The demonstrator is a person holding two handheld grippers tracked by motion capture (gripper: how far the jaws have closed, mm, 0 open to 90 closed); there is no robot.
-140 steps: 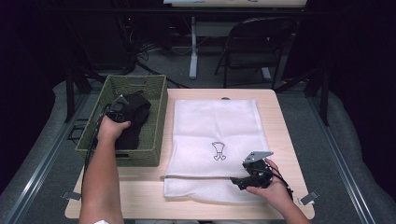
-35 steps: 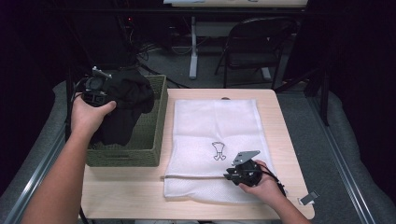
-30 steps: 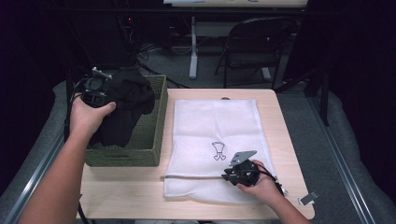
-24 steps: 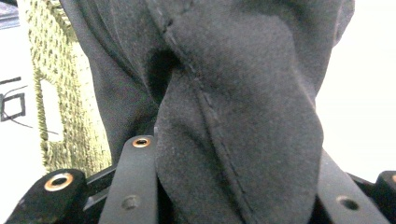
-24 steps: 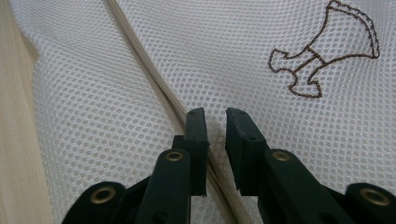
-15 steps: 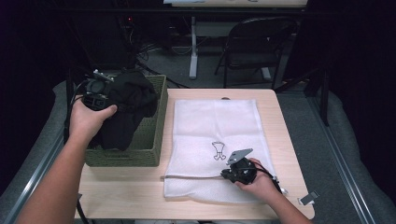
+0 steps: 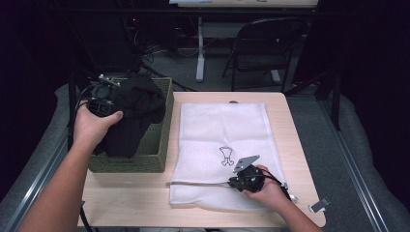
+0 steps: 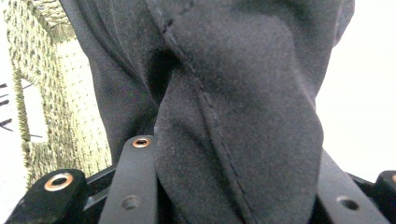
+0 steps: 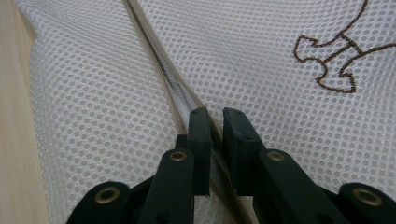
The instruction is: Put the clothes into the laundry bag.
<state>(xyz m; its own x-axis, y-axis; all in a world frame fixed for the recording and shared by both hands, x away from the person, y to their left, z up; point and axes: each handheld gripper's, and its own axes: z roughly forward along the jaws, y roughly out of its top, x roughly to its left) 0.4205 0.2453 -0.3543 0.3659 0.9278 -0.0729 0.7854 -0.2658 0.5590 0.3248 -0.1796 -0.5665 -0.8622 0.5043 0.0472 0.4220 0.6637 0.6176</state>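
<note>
Clearly the move ahead turned on the zipper: the white mesh laundry bag (image 7: pixel 220 150) lay flat on the light wooden counter (image 7: pixel 125 198), its beige zipper line (image 9: pixel 159 70) running parallel to the near edge. The right gripper (image 7: pixel 241 181), having just narrowed its jaws, pinched that zipper near the bag's near right corner. Well apart to the left, the left gripper (image 7: pixel 102 95) was clamped on a bunched black fabric garment (image 7: pixel 135 108), held above the woven green basket (image 7: pixel 159 145) at the counter's left edge; the bag's opening lay to its right.
</note>
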